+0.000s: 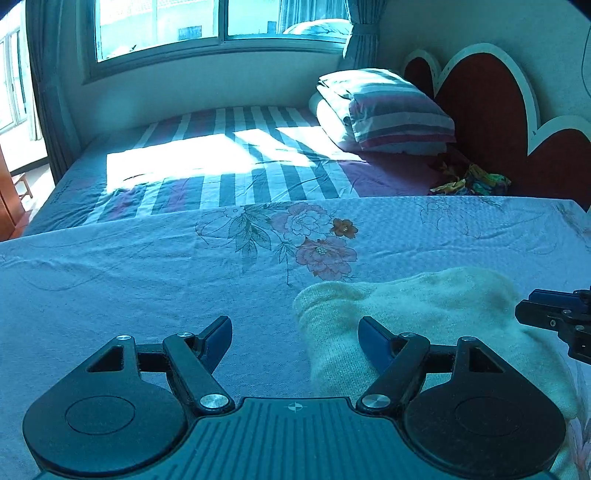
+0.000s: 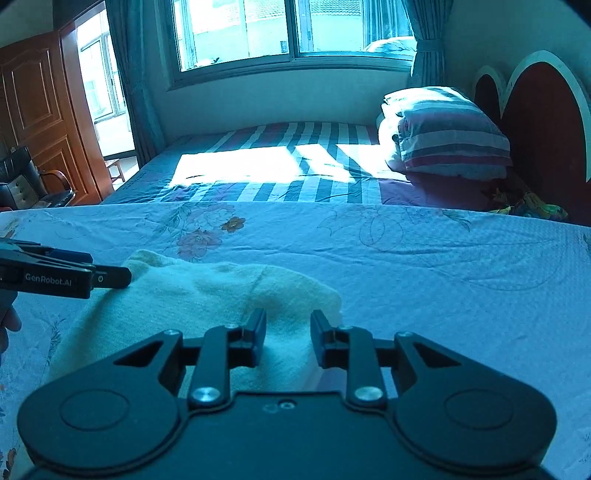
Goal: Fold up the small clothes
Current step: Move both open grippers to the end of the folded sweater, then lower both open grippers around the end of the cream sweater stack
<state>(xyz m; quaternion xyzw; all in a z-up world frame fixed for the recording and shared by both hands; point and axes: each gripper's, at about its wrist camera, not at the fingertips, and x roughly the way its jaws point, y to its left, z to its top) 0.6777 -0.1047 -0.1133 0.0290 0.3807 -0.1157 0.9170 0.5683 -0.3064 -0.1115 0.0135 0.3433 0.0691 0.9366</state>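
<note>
A pale yellow knitted garment [image 2: 207, 306] is seen lying on the floral sheet [image 2: 424, 266], lower centre of the frame. The left gripper [image 1: 295, 332] is held wide open and empty; the right gripper [image 2: 288, 332] is parted narrowly, apparently gripping nothing. If only one layer is pinched, the fold could be dragged crooked.

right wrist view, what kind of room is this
A bedroom, most likely: a bed with a striped sheet, a striped pillow against a heart-shaped headboard, and a curtained window behind.
</note>
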